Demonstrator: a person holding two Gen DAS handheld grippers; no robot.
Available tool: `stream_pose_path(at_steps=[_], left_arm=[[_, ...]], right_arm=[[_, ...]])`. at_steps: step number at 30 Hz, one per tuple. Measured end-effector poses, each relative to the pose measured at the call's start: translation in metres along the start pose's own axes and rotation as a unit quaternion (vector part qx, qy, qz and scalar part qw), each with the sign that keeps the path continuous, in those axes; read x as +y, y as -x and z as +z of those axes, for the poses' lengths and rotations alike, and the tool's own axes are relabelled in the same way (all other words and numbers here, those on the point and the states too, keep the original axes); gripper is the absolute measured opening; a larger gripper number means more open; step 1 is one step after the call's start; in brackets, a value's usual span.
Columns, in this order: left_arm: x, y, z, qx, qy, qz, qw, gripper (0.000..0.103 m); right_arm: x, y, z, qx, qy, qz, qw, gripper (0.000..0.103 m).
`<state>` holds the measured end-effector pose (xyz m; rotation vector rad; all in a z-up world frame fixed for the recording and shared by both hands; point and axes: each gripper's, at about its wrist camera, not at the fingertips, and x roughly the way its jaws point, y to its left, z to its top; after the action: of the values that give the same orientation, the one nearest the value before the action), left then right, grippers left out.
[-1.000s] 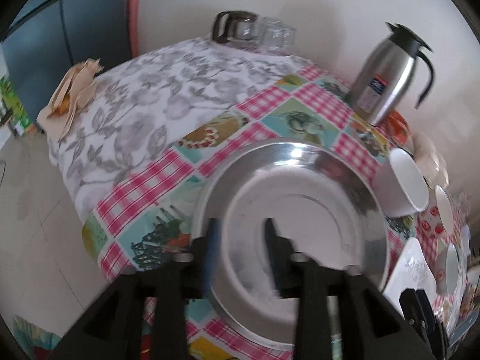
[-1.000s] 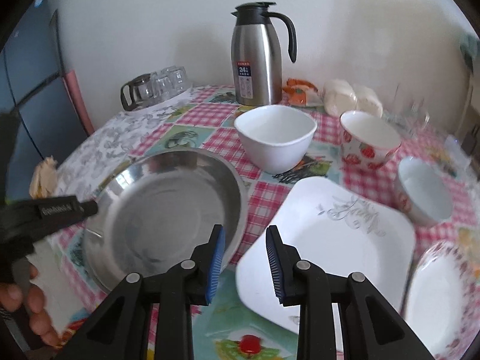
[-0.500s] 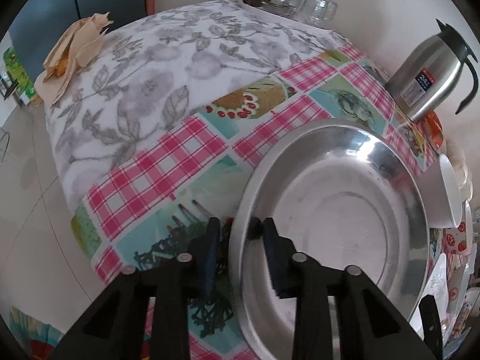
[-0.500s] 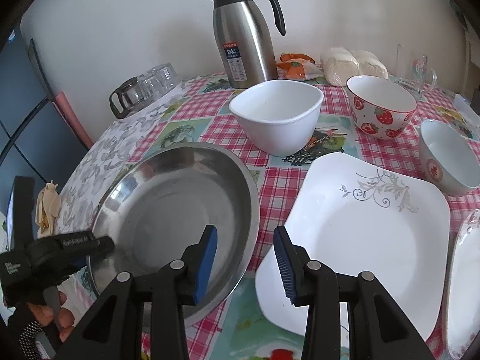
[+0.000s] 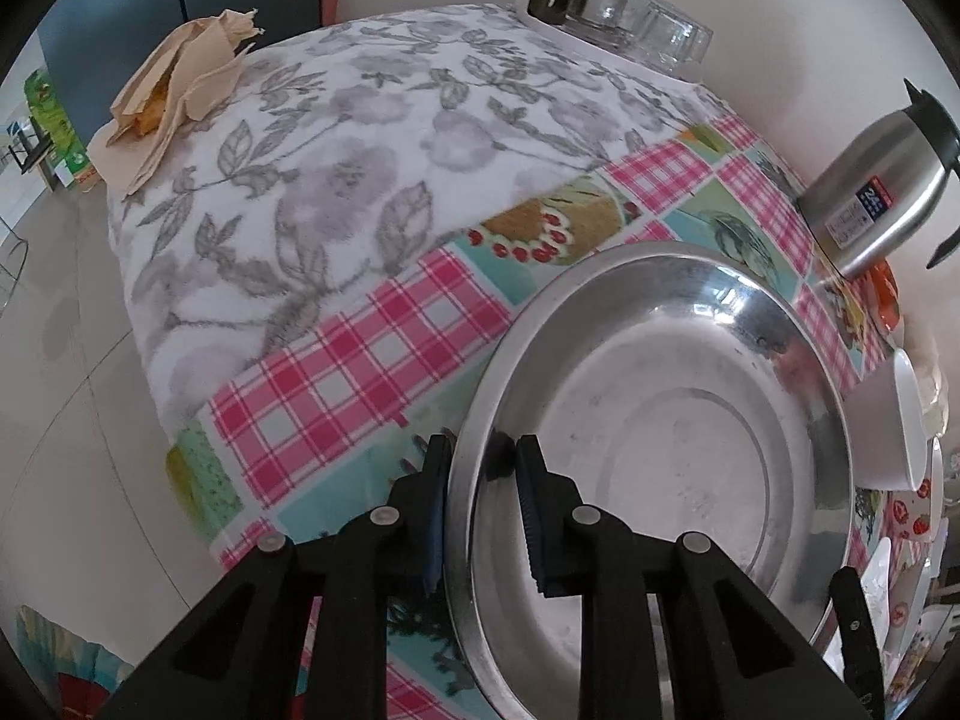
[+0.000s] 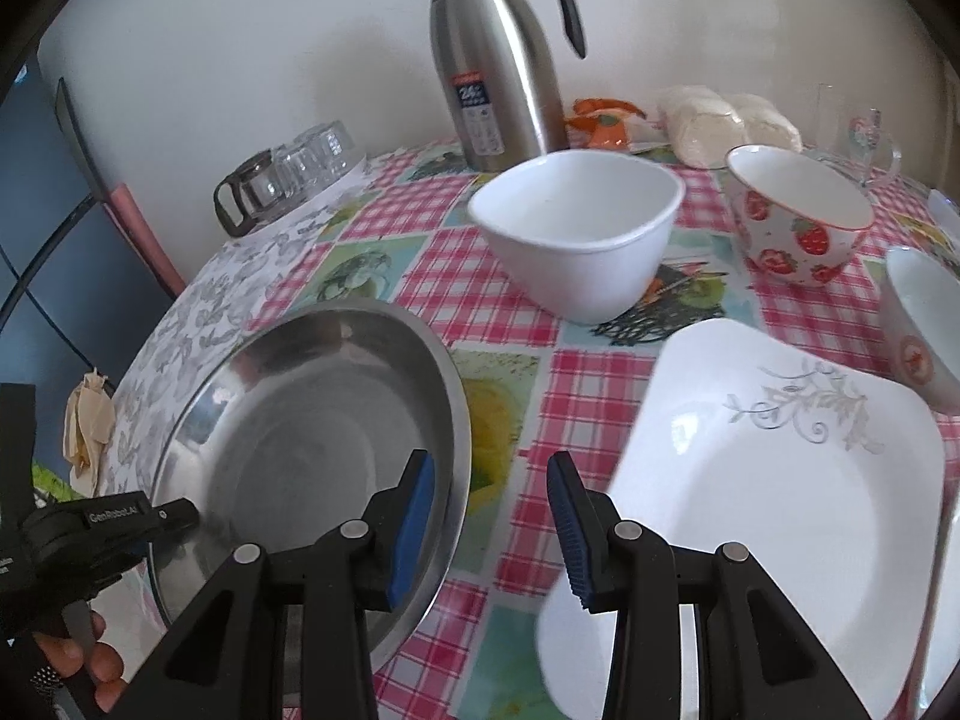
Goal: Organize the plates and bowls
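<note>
Nearest in the left wrist view: left gripper (image 5: 480,468) straddling the near rim of the steel plate (image 5: 660,450), one pad outside the rim, the other inside on the metal. Looks clamped on the rim, though a sliver of gap on the inner side makes contact hard to confirm. Same grip seen from the right wrist view as a black finger at the plate's far-left edge, plate tilted up off the tablecloth (image 6: 510,414) on that side.

Right gripper (image 6: 492,492) hanging wide open and holding nothing, left pad over the steel plate's right rim, right pad over the corner of the square white plate (image 6: 780,492). Bare checkered cloth between the two plates, so close but not touching.

Further back: white bowl (image 6: 576,234) sitting upright just past both plates. Strawberry bowl (image 6: 798,228) to its right, small bowl (image 6: 924,324) tipped at the right edge beside the square plate.

Farthest: steel thermos (image 6: 492,72) against the wall, glass cups (image 6: 300,174) off to the left on the grey floral cloth (image 5: 336,180), crumpled paper (image 5: 174,90) on that cloth's far corner.
</note>
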<state>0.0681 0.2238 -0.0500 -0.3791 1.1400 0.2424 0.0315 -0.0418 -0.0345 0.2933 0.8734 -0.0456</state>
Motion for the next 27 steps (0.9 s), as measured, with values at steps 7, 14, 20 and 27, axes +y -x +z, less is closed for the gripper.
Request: stream_pose_path(at_steps=[7,14,20,27], left_arm=[[-0.004,-0.002,0.001,-0.004,-0.012,0.01,0.9999,0.025],[-0.007,-0.001,0.0,-0.008,-0.025,0.014,0.9995,0.024],[-0.01,0.006,-0.004,-0.018,-0.03,0.005,0.9994,0.024],[-0.016,0.014,-0.008,-0.022,-0.032,-0.013,0.9992,0.024]], right_arm=[[0.019,-0.014,-0.01,0.021,0.034,0.006,0.999,0.044],[0.037,-0.013,-0.019,0.025,0.085,-0.007,0.996,0.032],[0.033,0.004,-0.014,0.002,0.088,-0.009,0.996,0.022],[0.025,0.021,-0.01,-0.014,0.08,-0.005,0.997,0.022]])
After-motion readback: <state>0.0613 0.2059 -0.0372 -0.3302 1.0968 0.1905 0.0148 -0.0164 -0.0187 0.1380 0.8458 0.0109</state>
